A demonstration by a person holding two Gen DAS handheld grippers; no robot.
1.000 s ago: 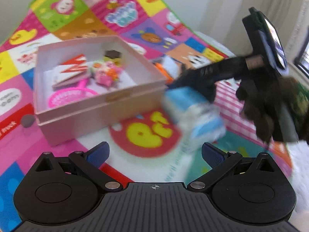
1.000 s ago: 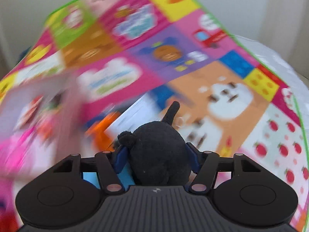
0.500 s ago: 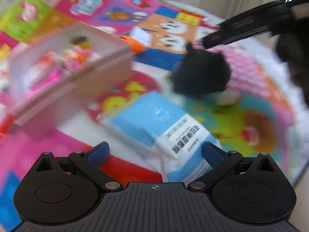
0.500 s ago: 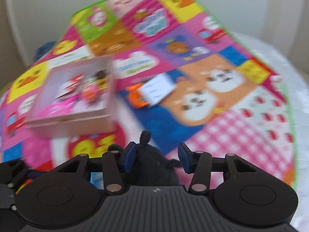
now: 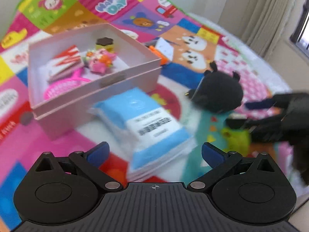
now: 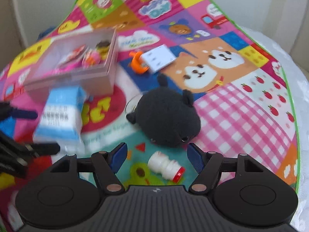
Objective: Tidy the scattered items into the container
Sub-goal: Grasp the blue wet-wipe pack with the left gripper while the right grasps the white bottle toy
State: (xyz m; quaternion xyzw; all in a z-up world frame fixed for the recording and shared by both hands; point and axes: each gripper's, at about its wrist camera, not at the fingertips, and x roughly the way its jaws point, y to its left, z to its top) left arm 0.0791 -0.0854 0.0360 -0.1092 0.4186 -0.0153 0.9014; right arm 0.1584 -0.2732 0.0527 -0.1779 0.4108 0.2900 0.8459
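A pink box (image 5: 96,89) (image 6: 77,77) sits on the play mat and holds several small toys. A blue and white tissue pack (image 5: 146,119) (image 6: 61,112) lies on the mat in front of it. A black plush toy (image 6: 166,119) (image 5: 218,92) lies on the mat to the right, free of any gripper. A small white bottle with a red cap (image 6: 166,166) lies just before my right gripper (image 6: 157,156), which is open and empty. My left gripper (image 5: 154,150) is open, just short of the tissue pack.
An orange toy (image 6: 138,63) and a white card (image 6: 158,60) lie behind the box's right corner. The colourful mat (image 6: 241,100) covers a white bed, whose edge runs along the right. Curtains (image 5: 260,9) hang at the far right.
My right gripper has opened and let go of the black plush, which now lies on the mat. The right gripper has pulled back. My left gripper has swung back toward the box.
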